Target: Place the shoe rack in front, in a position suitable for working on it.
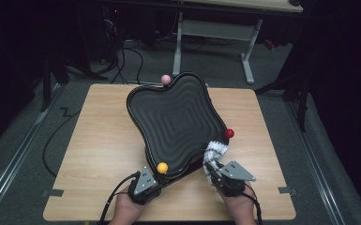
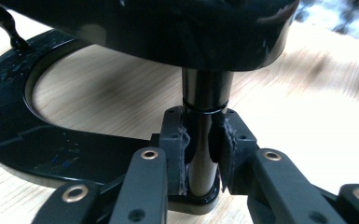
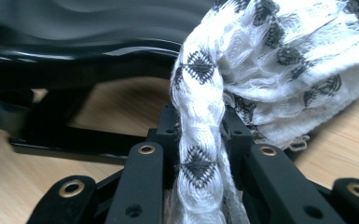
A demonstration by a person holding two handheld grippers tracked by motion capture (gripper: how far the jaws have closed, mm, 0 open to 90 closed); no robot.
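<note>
Two grippers work at near table [image 1: 98, 140] edge. Left gripper [image 2: 204, 154] squeezes black post [image 2: 206, 121] under wavy black tray [image 1: 176, 122]. Right gripper [image 3: 200, 154] pinches white cloth [image 3: 270, 70] beside tray's right rim. Bare wood both sides.

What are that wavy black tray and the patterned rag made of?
The tray looks like glossy moulded plastic, possibly lacquered: its ripples and rim catch sharp highlights. The rag in the right gripper is soft woven cloth, probably cotton: visible threads, frayed edges, white with black diamonds.

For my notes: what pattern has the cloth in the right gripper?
The cloth is white with black diamond shapes, clearest in the right gripper view.
</note>
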